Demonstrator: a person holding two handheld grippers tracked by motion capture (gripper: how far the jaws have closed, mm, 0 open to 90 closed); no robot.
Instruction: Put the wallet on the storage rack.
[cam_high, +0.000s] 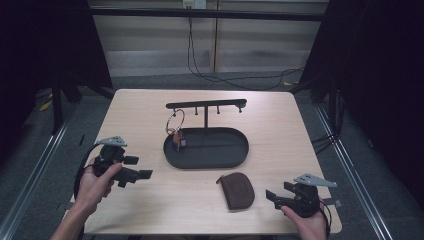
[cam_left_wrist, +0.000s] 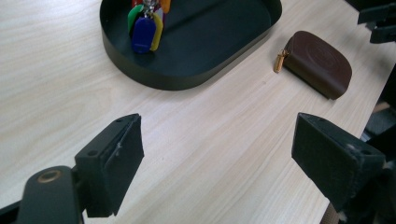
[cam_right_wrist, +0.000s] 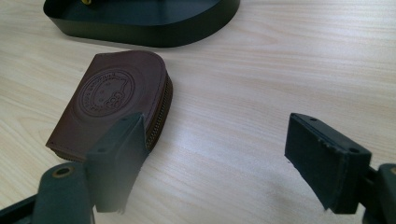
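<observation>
Jaws spread wide on both: left gripper (cam_high: 145, 174) held low, aimed toward black tray (cam_high: 240, 155); right gripper (cam_high: 270, 196) level, pointing at brown zip pouch (cam_high: 238, 190).

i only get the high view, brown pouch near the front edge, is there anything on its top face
Observer: Yes, the right gripper view shows a round embossed stamp on the brown pouch.
Operator: which side is the zipper pull on
Observer: In the left gripper view a small gold pull sticks out at the pouch end nearest the black tray.
Operator: what colours are the tags on the key ring
Observer: Blue, green and yellow key tags hang into the tray.
Operator: left hand-held gripper holding anything
Observer: No, the left hand-held gripper has its jaws wide apart over bare table.
</observation>
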